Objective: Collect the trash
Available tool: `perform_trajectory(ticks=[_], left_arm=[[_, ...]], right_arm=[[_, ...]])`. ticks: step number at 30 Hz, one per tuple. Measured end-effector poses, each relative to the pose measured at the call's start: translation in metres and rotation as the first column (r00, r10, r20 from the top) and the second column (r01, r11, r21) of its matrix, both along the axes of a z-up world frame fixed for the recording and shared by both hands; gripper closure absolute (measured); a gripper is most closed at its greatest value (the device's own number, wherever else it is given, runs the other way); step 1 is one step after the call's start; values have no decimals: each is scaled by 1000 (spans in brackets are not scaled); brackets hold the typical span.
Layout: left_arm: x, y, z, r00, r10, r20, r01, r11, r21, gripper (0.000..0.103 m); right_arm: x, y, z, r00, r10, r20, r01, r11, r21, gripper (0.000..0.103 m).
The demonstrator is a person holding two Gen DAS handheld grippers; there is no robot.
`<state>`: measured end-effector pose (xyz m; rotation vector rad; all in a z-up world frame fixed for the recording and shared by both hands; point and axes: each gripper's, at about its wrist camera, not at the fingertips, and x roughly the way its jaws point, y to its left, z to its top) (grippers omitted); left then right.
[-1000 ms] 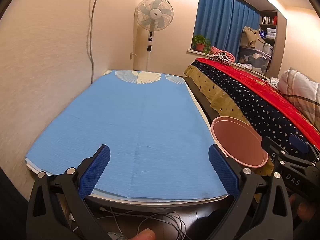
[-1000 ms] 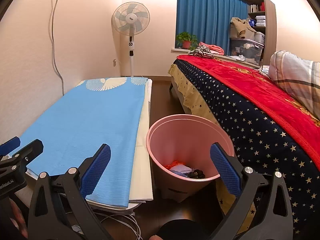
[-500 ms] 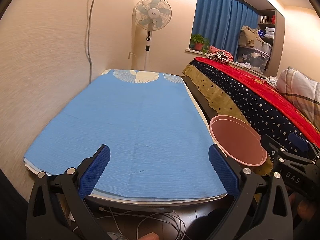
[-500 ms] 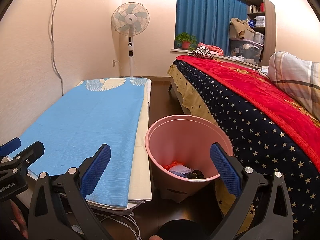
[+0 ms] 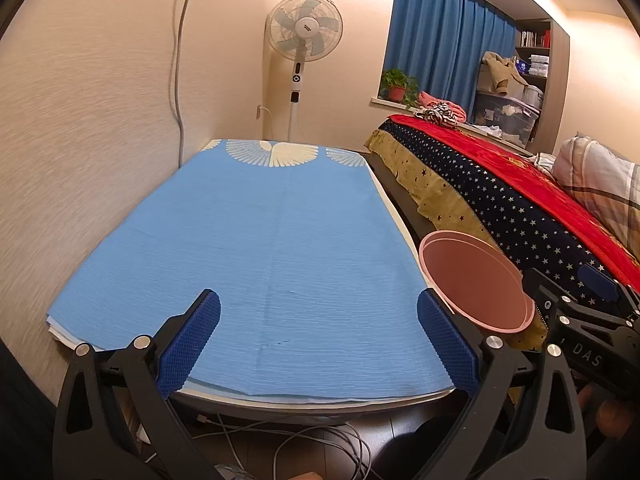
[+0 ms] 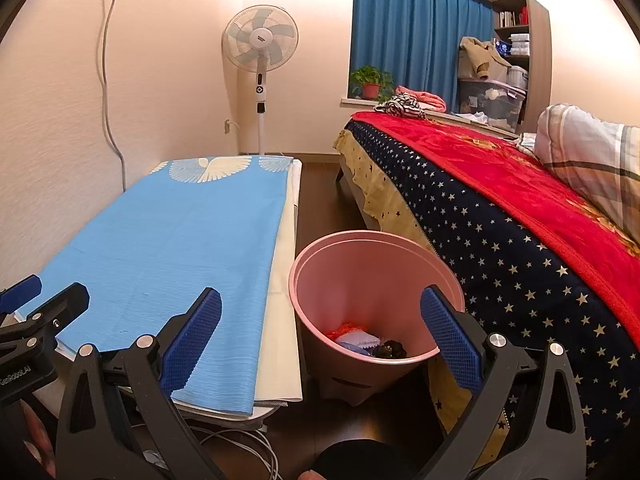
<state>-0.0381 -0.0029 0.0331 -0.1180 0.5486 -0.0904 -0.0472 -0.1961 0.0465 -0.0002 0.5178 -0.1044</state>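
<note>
Blue-clothed table (image 5: 260,248) beside bed (image 5: 500,208)

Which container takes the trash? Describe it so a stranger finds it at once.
Find the bed with the red, star-patterned blanket. On the floor between it and the low blue-covered table stands the pink bin, the only round open container there, with scraps at its bottom.

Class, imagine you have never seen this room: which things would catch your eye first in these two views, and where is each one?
The big blue cloth fills the low table along the wall, straight ahead of the open left gripper. Beside it on the floor, between table and bed, stands the pink bin with some trash at its bottom, framed by the open right gripper. The red blanket on the star-patterned bed and the white standing fan in the far corner also stand out.
</note>
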Motion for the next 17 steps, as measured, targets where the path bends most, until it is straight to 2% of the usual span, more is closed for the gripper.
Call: perform_trajectory(ticks=[17], left_arm=[[1, -8, 1, 1000, -5, 2, 5, 999, 47, 8]], right_arm=[[4, 0, -5, 1000, -1, -15, 1, 1000, -4, 5]])
